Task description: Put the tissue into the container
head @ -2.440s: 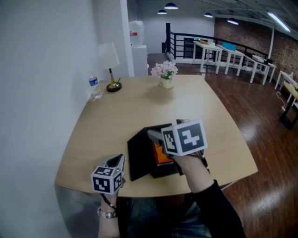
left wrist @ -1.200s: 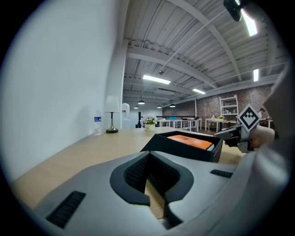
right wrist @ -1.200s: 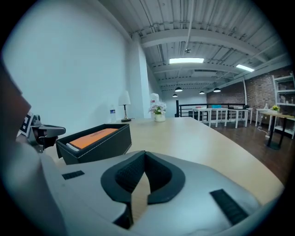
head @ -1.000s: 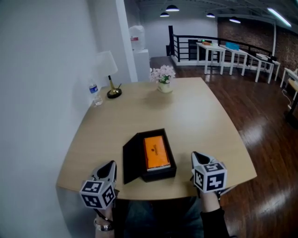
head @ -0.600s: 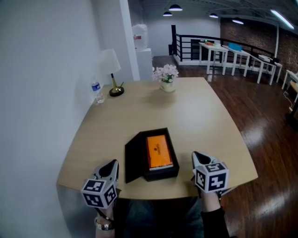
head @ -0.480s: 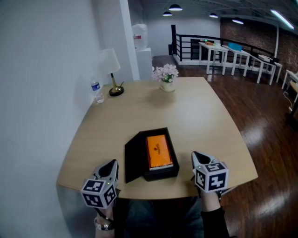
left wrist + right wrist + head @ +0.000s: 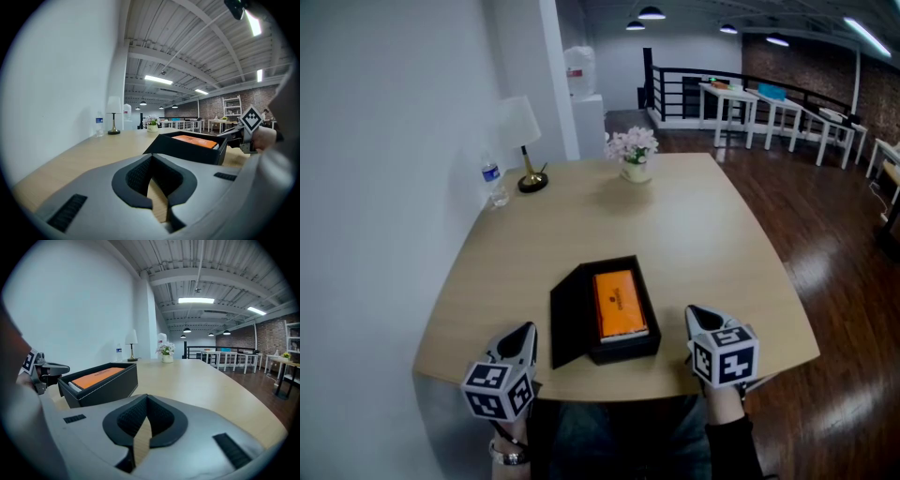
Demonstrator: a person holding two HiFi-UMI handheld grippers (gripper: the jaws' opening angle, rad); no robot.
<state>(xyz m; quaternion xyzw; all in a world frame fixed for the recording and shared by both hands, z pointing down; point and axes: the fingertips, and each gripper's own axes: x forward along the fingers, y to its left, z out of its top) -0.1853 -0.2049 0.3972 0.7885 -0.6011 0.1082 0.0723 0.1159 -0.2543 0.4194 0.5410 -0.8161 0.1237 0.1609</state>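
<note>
An open black box (image 7: 627, 350) sits near the table's front edge, its lid (image 7: 567, 314) folded out to the left. An orange tissue pack (image 7: 620, 303) lies flat inside it. My left gripper (image 7: 523, 339) rests at the front edge, left of the lid, jaws shut and empty. On the box's right, my right gripper (image 7: 697, 317) is also shut with nothing in it. The left gripper view shows the box (image 7: 187, 149) with the pack (image 7: 194, 139) beyond the shut left gripper (image 7: 152, 159). The right gripper view has the box (image 7: 101, 384) to the left of the right gripper (image 7: 146, 398).
The wooden table (image 7: 694, 234) carries a vase of flowers (image 7: 634, 155) at the far middle. A lamp (image 7: 520, 141) and a water bottle (image 7: 492, 180) stand at the far left by the white wall. The table's front edge runs just under both grippers.
My right gripper, which was over the box with the pack, has pulled back to the table's front right. The pack now lies uncovered in the box. The left gripper barely moved.
</note>
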